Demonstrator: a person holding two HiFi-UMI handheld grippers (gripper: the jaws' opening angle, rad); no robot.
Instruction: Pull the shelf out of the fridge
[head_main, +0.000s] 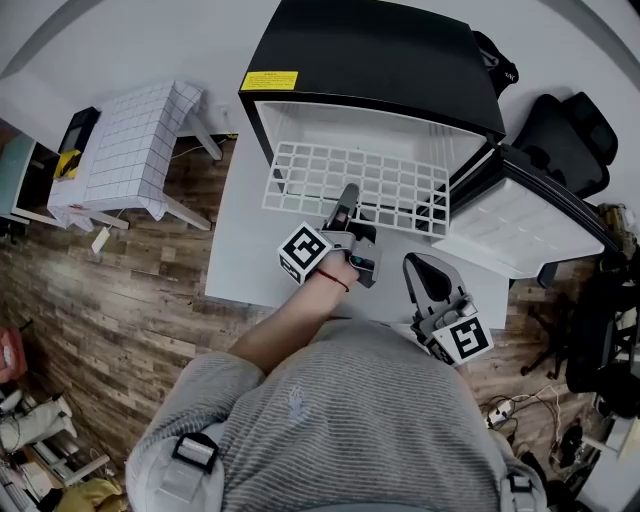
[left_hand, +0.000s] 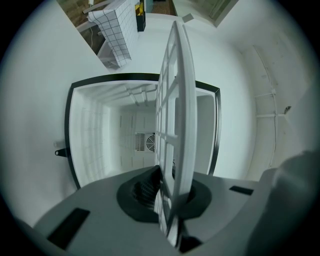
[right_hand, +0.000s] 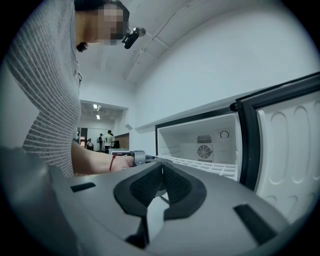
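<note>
A black mini fridge (head_main: 375, 60) stands on a white table (head_main: 250, 250), and its door (head_main: 525, 215) is swung open to the right. The white grid shelf (head_main: 355, 185) sticks well out of the fridge's mouth. My left gripper (head_main: 347, 200) is shut on the shelf's front edge. In the left gripper view the shelf (left_hand: 175, 110) runs edge-on between the pads, with the fridge's white inside (left_hand: 115, 135) behind. My right gripper (head_main: 420, 265) hovers to the right near the door, shut and empty (right_hand: 161, 182). Its view shows the shelf (right_hand: 200, 165) and the door (right_hand: 285, 150).
A small table under a checked cloth (head_main: 130, 150) stands to the left on the wood floor. A black chair (head_main: 565, 135) is behind the fridge door. Cables and clutter (head_main: 560, 420) lie at the lower right. People stand far off in a lit room (right_hand: 102, 140).
</note>
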